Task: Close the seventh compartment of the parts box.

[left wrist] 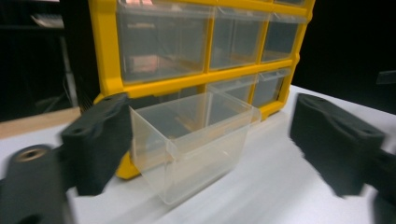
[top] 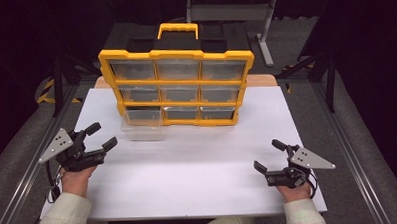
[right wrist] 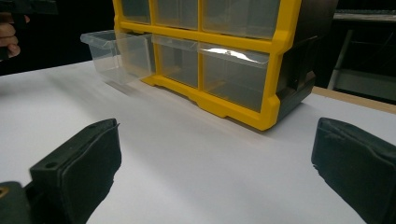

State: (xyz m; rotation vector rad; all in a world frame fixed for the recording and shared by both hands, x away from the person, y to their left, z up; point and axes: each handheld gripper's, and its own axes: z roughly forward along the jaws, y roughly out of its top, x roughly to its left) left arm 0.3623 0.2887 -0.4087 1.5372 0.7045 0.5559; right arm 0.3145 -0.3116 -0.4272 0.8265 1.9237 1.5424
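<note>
**Clear drawer pulled out at the cabinet's lower left bay**

White board covers the bench [top: 198, 167], with dark surroundings beyond it. Toward the far edge stands a yellow-framed drawer cabinet [top: 178, 87] with a carry handle on top. Its bottom-left clear plastic drawer [left wrist: 191, 140] is drawn out onto the bench, toward the left edge, its back still at the bay.

We judge the drawer light, thin-walled and slick, likely to flex or skid if squeezed hard. The best hold looks like the front lip or the two side walls near the front, with a gentle pinch.

Our left hand-held gripper [top: 98, 136] has its jaws spread either side of the drawer, not touching it and holding nothing. Our right hand-held gripper [top: 270, 154] rests near the right front corner of the bench, jaws wide and empty.

Motion blur softens the drawer's outline. Whether it holds anything small we cannot make out, and glare hides what the other drawers contain.
</note>
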